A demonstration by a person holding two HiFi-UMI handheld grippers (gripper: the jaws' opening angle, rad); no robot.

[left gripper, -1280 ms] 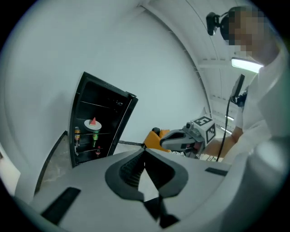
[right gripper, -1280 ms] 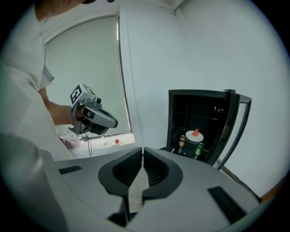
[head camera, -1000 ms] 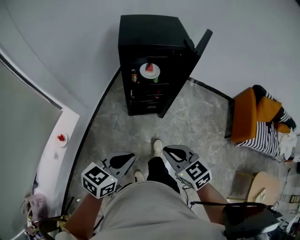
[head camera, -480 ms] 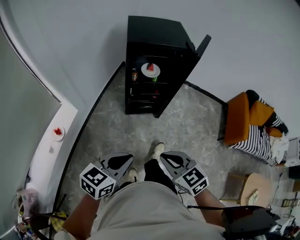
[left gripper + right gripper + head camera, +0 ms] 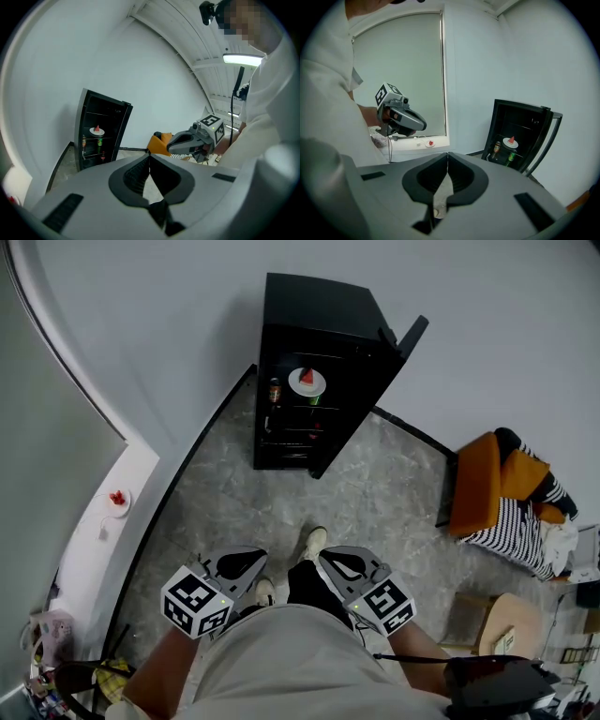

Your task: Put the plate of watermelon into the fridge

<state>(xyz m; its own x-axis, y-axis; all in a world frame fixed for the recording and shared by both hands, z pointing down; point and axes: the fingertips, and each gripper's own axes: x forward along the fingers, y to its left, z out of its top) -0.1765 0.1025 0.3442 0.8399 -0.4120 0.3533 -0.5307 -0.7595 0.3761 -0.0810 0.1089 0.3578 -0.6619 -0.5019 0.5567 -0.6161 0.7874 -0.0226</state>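
– Watermelon: where is it?
– The plate of watermelon (image 5: 307, 382) sits on an upper shelf inside the black fridge (image 5: 314, 310), which stands against the far wall. The fridge door (image 5: 410, 337) stands open on the right.
– How does it look?
– The plate is small, round and white, with one red wedge standing point up at its middle. A brown bottle (image 5: 275, 390) stands to its left and a green can (image 5: 314, 399) sits just below it.
– And the grippers?
– Both are near, by the person's waist, well apart from the fridge. The left gripper (image 5: 263, 555) has its fingers (image 5: 136, 176) closed tip to tip with nothing between them. The right gripper (image 5: 323, 555) is the same, its fingers (image 5: 461, 176) pressed together and empty.
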